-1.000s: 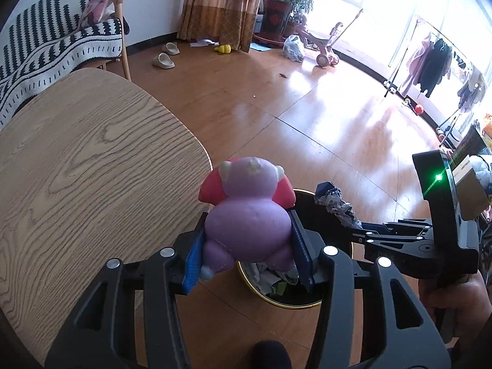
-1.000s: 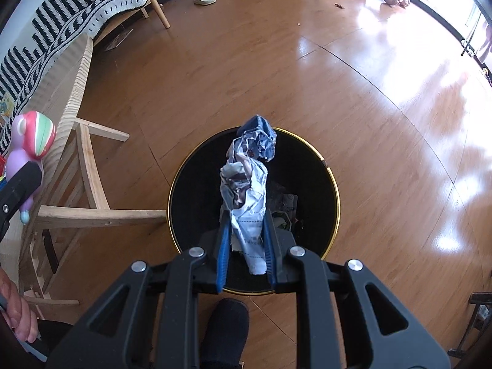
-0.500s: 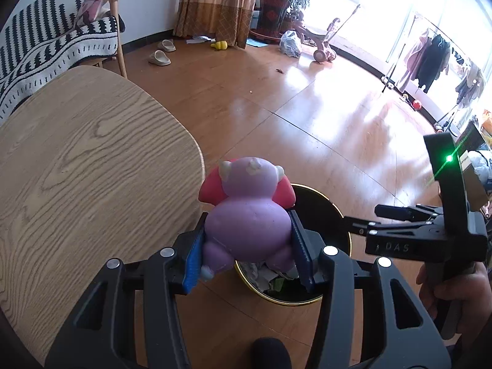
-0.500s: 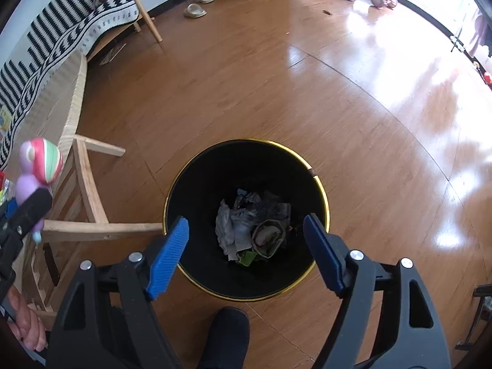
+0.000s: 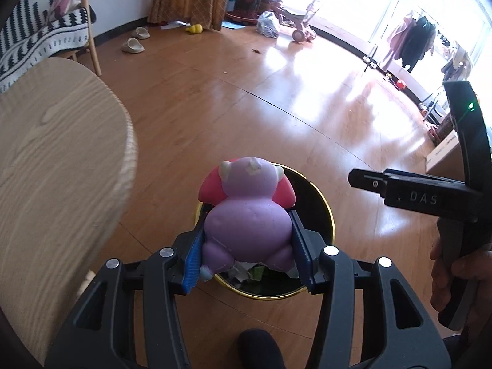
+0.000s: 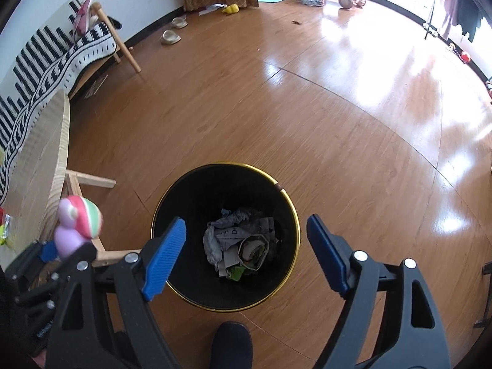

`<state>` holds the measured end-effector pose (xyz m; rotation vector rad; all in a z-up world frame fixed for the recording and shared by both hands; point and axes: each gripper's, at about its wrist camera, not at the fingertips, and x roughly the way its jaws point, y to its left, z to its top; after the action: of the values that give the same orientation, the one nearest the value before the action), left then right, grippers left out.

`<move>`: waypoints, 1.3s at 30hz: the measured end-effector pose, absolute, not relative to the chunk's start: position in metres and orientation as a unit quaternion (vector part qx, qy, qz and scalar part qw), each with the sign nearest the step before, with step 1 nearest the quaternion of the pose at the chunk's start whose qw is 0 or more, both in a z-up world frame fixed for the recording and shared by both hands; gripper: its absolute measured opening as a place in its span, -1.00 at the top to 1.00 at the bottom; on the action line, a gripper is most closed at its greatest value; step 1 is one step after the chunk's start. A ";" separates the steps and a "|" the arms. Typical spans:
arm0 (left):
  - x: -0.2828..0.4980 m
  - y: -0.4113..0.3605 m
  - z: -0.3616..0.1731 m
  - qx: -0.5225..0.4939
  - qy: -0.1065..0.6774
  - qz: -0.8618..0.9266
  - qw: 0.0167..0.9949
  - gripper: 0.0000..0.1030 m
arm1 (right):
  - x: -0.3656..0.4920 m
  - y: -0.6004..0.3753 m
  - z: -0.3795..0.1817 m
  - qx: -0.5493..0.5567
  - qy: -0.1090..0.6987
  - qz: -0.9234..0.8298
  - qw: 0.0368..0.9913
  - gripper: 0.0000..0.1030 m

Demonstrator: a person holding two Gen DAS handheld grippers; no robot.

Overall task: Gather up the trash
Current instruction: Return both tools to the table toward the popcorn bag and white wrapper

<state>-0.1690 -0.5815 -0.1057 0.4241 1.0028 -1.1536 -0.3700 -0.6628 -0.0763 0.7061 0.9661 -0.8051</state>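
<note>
The left claw (image 5: pixel 247 247) grips a soft purple toy (image 5: pixel 249 218) with pink ears; the two blue pads (image 5: pixel 193 258) press on both sides of its round body. In the left wrist view the toy sits in the lower middle of the frame, above the near rim of the black bin (image 5: pixel 326 212), which has a gold edge and stands on the wooden floor (image 5: pixel 246 107). Some crumpled paper shows inside the bin, just under the toy's feet.

The right claw (image 6: pixel 246 255) is wide apart and holds nothing; its jaws have just been opening further. In the right wrist view its blue pads (image 6: pixel 164 259) stand left and right over the mouth of the bin (image 6: pixel 172 196), in the lower middle of the frame. At the bottom of the bin lies the trash (image 6: pixel 240 246): grey crumpled paper, a rolled printed piece and a small green scrap. It does not touch the claw.

The light wooden surface (image 5: pixel 55 166) fills the left side of the left wrist view, near the bin. In the right wrist view it is at the left edge (image 6: pixel 37 166), and the toy (image 6: pixel 78 227) appears beside it at the lower left. A hand (image 5: pixel 455 276) holds the handle of the right claw at the right edge of the left wrist view. A dark shoe tip (image 6: pixel 232 344) is at the bottom centre, just beside the bin.
</note>
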 end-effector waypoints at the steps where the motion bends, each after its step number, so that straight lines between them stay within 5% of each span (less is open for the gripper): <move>1: -0.170 -0.583 -0.108 0.191 0.451 -0.520 0.699 0.03 | -0.372 -0.663 -0.075 0.323 0.439 -0.371 0.752 -0.54; 4: -0.177 -0.587 -0.111 0.198 0.446 -0.528 0.695 0.00 | -0.375 -0.664 -0.071 0.323 0.431 -0.376 0.754 -0.54; 7: -0.181 -0.590 -0.112 0.197 0.442 -0.533 0.694 -0.43 | -0.377 -0.664 -0.068 0.323 0.426 -0.379 0.756 -0.56; 10: -0.181 -0.590 -0.111 0.196 0.439 -0.535 0.694 -0.57 | -0.376 -0.663 -0.066 0.321 0.423 -0.381 0.757 -0.58; 24: -0.123 -0.499 -0.038 0.146 0.390 -0.495 0.763 -0.75 | -0.281 -0.601 -0.014 0.284 0.397 -0.317 0.813 -0.60; 39: 0.078 -0.216 0.005 0.062 0.364 -0.220 0.903 -0.78 | -0.055 -0.405 0.005 0.179 0.434 -0.141 0.872 -0.62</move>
<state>0.0776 -0.2161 0.0053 0.1282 0.7518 -0.4550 -0.0548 -0.4051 0.0053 0.3745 0.9077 -0.2941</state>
